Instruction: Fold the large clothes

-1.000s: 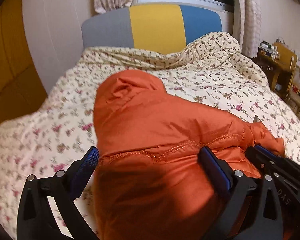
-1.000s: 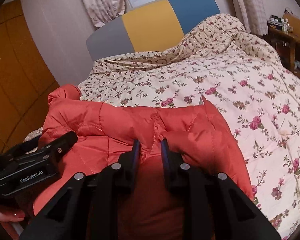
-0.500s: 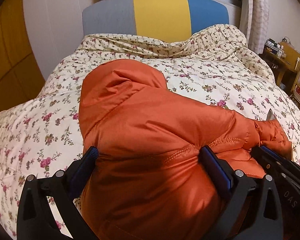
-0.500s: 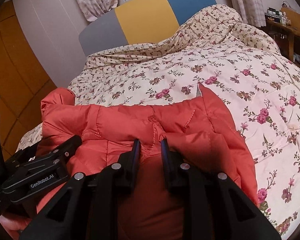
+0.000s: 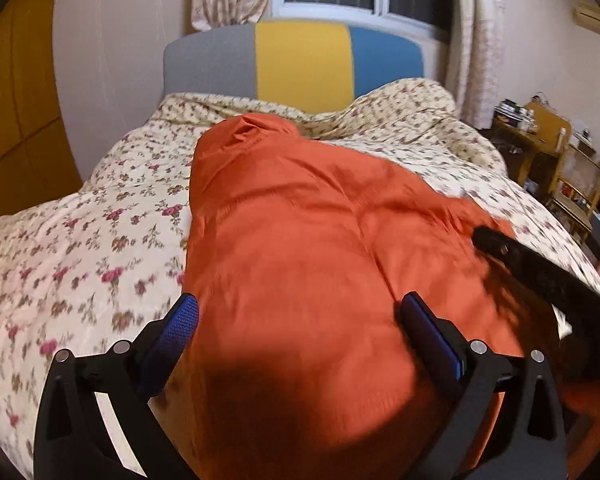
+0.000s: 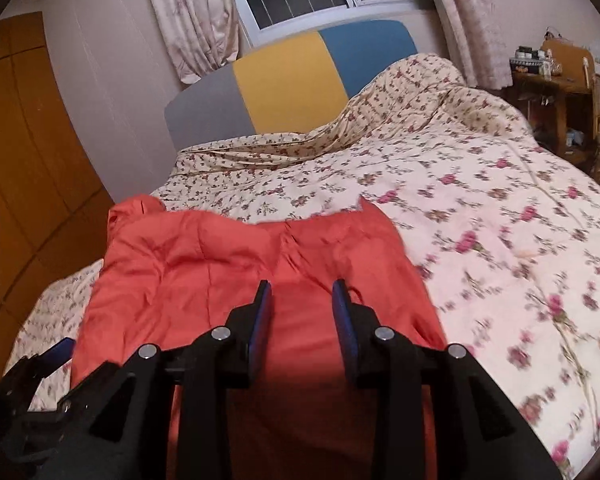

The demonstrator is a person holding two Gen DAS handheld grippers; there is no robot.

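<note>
An orange padded jacket (image 5: pixel 300 240) lies spread on the floral bedspread (image 5: pixel 80 248), its hood end pointing towards the headboard. My left gripper (image 5: pixel 302 316) is open wide over the jacket's near part, its blue pads (image 5: pixel 180 320) not pressing the fabric. In the right wrist view the same jacket (image 6: pixel 220 264) lies flat. My right gripper (image 6: pixel 302 292) hovers over its near edge with the jaws opening and nothing pinched between them. The right gripper's black body (image 5: pixel 540 272) shows at the right of the left wrist view.
A grey, yellow and blue headboard (image 6: pixel 292 80) stands under a window with curtains (image 6: pixel 196 20). A wooden wardrobe (image 6: pixel 20 160) is on the left. On the right are a wooden desk (image 6: pixel 552 92) and chair (image 5: pixel 576 192). Bedspread (image 6: pixel 500 220) lies bare right of the jacket.
The right gripper was shut on a raised fold of the jacket; its jaws have parted and the fold has dropped flat. Both grippers have drawn back from the jacket.
</note>
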